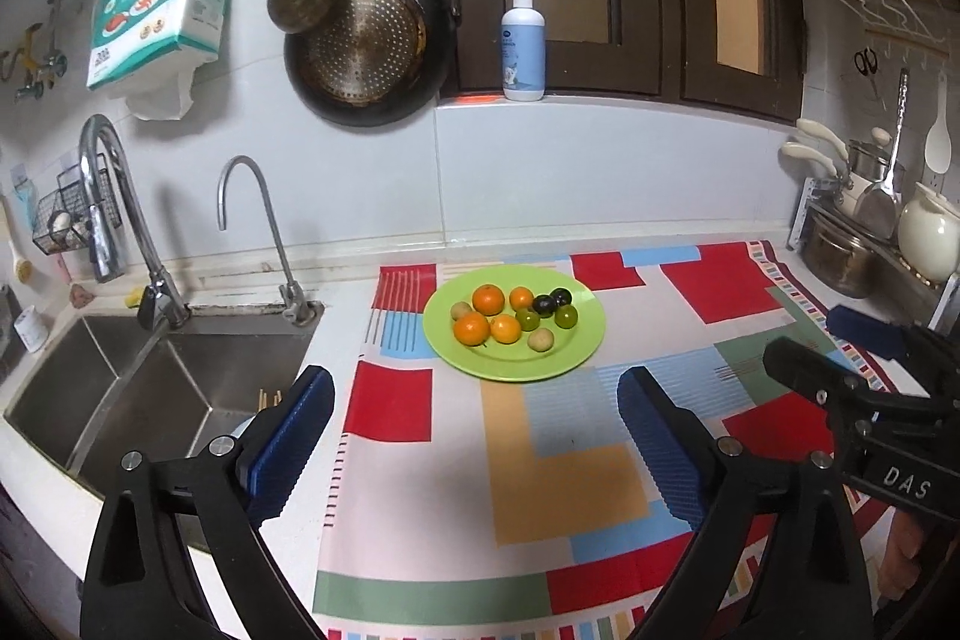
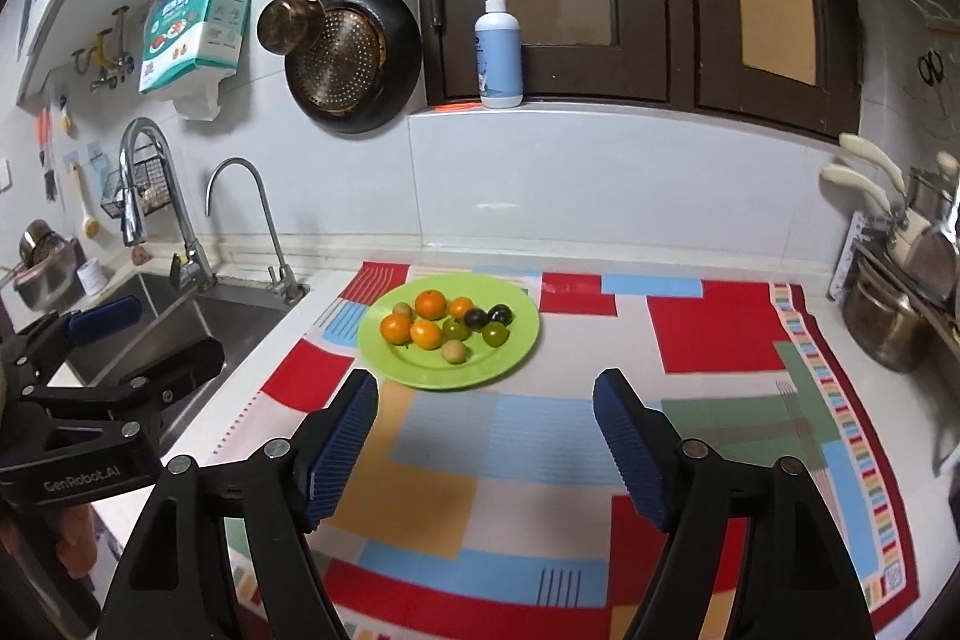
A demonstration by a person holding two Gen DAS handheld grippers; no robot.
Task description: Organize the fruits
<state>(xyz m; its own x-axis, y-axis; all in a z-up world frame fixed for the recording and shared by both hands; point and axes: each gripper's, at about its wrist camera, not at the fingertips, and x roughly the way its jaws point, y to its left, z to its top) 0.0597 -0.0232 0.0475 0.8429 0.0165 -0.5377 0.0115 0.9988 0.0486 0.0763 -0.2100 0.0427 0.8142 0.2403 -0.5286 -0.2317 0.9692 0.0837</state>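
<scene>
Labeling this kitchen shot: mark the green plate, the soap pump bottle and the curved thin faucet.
green plate [image 1: 576, 358]: left wrist view, bare front rim.
soap pump bottle [image 1: 523, 52]: left wrist view, middle of the blue label.
thin faucet [image 2: 240, 167]: right wrist view, top of the arched spout.

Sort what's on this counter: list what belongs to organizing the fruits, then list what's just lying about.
Belongs to the job:
green plate
four oranges
two dark plums
two green fruits
two small tan fruits

Just lying about:
pump bottle on the sill
hanging pan
sink
patterned cloth
</scene>
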